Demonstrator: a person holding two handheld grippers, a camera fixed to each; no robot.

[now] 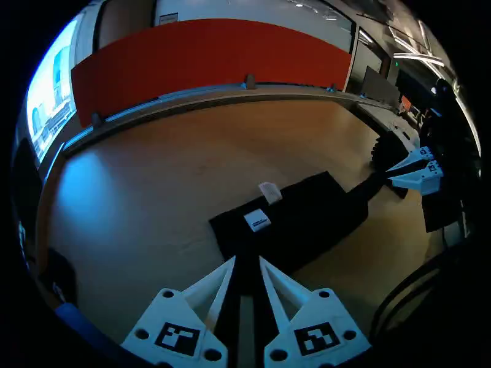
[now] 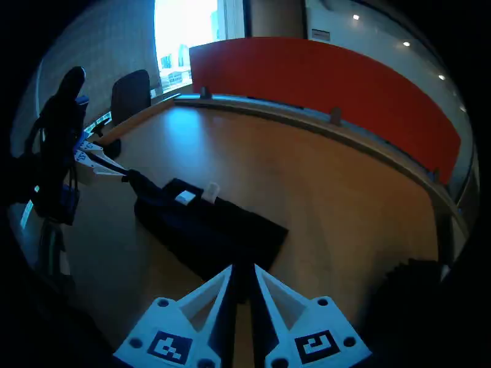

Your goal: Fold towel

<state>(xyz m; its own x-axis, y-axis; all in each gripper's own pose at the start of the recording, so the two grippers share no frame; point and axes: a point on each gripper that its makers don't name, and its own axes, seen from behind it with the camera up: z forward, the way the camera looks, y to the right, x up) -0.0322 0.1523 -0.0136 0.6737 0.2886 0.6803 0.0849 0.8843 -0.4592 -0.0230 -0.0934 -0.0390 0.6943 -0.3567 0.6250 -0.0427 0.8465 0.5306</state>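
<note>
Left jaws clamped on towel (image 1: 307, 214) corner | right jaws clamped on opposite end | towel stretched between them, lying on tabletop (image 1: 184, 153)

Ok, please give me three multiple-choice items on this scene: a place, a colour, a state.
1. Where does the towel lie? A on the table; B on a chair; C on the floor.
2. What colour is the panel behind the table? A green; B red; C white.
3. How is the left tool? A wide open; B shut on the towel; C holding a cup.
Key: 1 A, wood shows around it; 2 B, it is plainly red; 3 B, both fingers pinch the cloth.
</note>
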